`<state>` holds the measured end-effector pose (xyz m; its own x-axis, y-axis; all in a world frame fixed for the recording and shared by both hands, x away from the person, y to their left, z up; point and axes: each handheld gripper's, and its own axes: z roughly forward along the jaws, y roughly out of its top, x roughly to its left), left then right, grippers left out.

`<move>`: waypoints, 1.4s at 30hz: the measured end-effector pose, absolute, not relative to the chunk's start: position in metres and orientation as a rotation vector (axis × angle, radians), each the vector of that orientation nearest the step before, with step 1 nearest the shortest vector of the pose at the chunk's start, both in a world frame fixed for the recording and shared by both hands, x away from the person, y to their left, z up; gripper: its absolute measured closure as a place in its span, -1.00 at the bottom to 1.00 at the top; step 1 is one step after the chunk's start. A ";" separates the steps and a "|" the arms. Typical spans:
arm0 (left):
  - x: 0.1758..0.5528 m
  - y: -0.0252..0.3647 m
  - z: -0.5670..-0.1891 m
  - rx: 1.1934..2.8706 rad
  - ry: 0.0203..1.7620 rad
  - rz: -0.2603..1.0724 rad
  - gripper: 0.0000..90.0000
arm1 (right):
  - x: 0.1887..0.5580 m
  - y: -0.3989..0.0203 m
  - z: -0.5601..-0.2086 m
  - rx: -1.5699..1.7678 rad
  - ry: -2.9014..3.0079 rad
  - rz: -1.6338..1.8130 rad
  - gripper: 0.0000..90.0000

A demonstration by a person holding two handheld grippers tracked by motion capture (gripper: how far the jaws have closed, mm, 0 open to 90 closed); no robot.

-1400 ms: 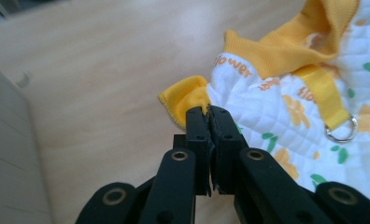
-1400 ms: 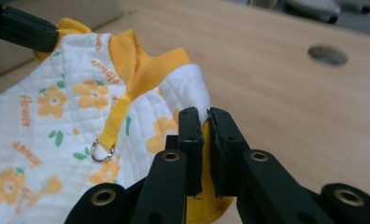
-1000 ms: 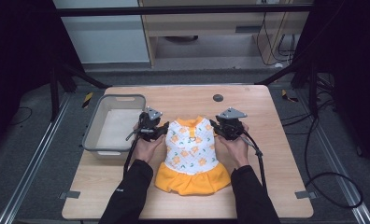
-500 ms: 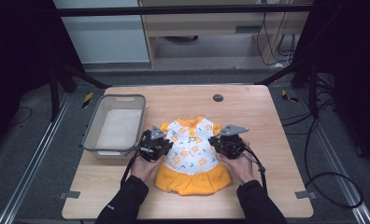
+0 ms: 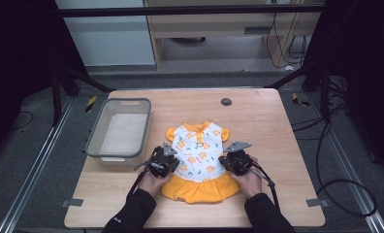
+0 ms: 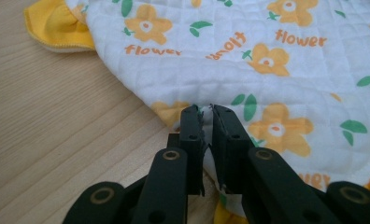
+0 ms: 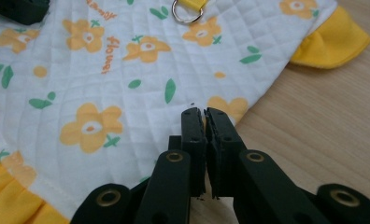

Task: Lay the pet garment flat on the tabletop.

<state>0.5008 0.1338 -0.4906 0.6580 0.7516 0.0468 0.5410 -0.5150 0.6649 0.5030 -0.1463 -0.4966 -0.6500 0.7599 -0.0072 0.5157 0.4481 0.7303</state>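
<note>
Quilted white cloth printed with orange flowers is pinched at both side edges of a small dress (image 5: 198, 156), laid flat on the wooden table (image 5: 258, 116). The left gripper (image 5: 167, 164) has just been closing and is clamped on the dress's left edge, a fold of cloth caught between its jaws. The right gripper (image 5: 233, 162) is likewise closed on the right edge. Between the two grippers the yellow skirt (image 5: 200, 188) is spread; a grey bin (image 5: 118, 130) is set beyond the left gripper.
</note>
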 end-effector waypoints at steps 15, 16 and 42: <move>0.497 0.137 -0.491 2.242 1.001 0.481 0.71 | 0.497 -0.146 -0.499 1.092 2.365 0.994 0.99; 0.497 0.137 -0.490 2.240 1.003 0.483 0.69 | 0.497 -0.147 -0.499 1.089 2.365 1.005 0.99; 0.424 0.212 -0.458 1.987 0.961 0.459 -0.05 | 0.451 -0.238 -0.470 1.237 2.034 1.222 0.12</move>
